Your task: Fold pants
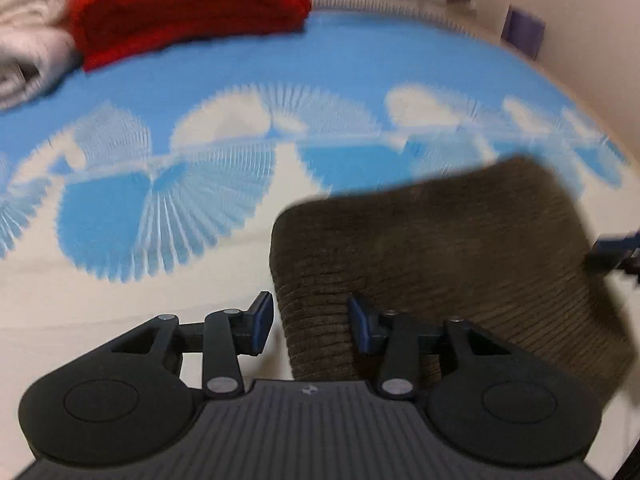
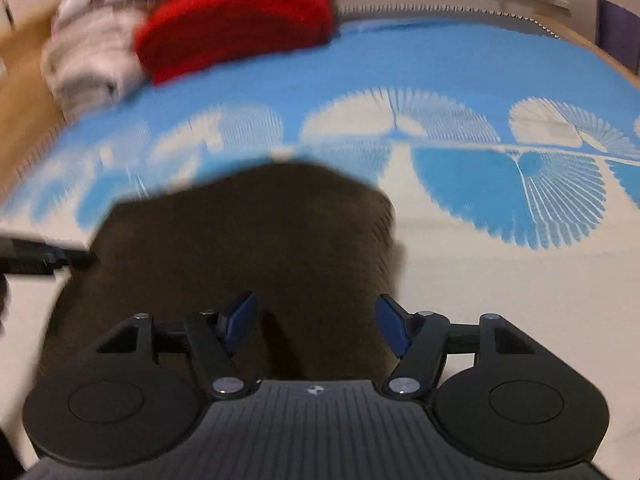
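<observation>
Both grippers tilt steeply down over the bed. The left gripper (image 1: pixel 310 322) has its blue pads spread apart, with the near left corner of the pants (image 1: pixel 440 264) lying under the gap; the pads do not press on the cloth. The right gripper (image 2: pixel 316 322) stands wider, its jaws also apart and above the pants (image 2: pixel 240 248), pinching nothing.

The pants are a brown, ribbed corduroy bundle, folded into a thick, roughly square pad with rounded edges, lying on the cream near part of the bedspread (image 1: pixel 140 312), close to its near edge. The spread is smooth, blue toward the far side, with white fan shapes. At its far left corner sit a folded red knit (image 1: pixel 192 12) and pale, crumpled laundry (image 1: pixel 28 40).
</observation>
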A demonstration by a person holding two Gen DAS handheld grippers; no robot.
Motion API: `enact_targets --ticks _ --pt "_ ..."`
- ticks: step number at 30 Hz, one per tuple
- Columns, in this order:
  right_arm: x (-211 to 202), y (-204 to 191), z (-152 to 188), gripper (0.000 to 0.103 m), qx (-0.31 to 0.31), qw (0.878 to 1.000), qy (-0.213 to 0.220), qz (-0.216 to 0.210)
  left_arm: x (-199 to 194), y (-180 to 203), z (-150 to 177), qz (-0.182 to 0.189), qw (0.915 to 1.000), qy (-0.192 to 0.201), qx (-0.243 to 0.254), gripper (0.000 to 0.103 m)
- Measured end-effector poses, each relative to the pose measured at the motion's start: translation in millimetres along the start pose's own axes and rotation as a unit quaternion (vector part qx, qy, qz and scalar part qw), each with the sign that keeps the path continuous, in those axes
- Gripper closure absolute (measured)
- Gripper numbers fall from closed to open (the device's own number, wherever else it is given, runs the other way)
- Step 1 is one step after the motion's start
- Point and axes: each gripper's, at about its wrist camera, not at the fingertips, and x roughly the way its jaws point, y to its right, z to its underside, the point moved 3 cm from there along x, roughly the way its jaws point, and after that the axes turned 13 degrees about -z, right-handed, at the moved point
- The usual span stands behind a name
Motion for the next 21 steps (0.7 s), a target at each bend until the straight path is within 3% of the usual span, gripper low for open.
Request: enact_targets --ticks 3,6,7,9,12,14,15,16,17,19,21 --pt "-17 -3 1 0.037 0.015 1.0 0.012 -0.018 -33 6 -1 0.039 0.9988 0.028 0.003 0.057" --pt "-19 -10 14 0.036 0.004 0.999 -0.016 -0.041 -21 21 23 0.038 0.9973 -0.045 0.044 0.058" --pt "-16 -14 21 0.036 -0.004 0.999 -0.036 -0.033 -13 28 35 0.029 0.9946 -0.074 0.067 0.057" --pt "-10 -16 37 0.036 -0.025 0.997 -0.074 0.0 -16 30 48 0.009 0.9939 -0.067 0.086 0.055" --pt "-14 -19 51 0.035 -0.032 0.994 -0.095 0.032 -45 23 42 -0.034 0.9949 -0.086 0.04 0.054" --pt "-31 -30 50 0.035 -0.04 0.995 -0.077 0.051 -81 22 41 -0.031 0.9978 -0.057 0.014 0.04" --pt "-42 -37 50 0.035 -0.042 0.996 -0.06 0.052 -102 21 44 -0.026 0.9991 -0.033 0.008 0.033" --pt "-55 -46 49 0.035 -0.043 0.997 -0.038 0.054 -121 21 47 -0.029 0.9995 -0.008 0.006 0.02" --pt "-69 -57 49 0.035 -0.045 0.997 -0.014 0.057 -143 23 54 -0.039 0.9989 0.026 0.007 0.015" --pt "-104 -83 50 0.034 -0.049 0.995 0.056 0.061 -182 30 69 -0.054 0.9946 0.087 0.015 0.014" --pt "-134 -108 59 0.019 -0.05 0.99 0.115 0.062 -213 38 85 -0.056 0.9905 0.124 0.015 0.012"
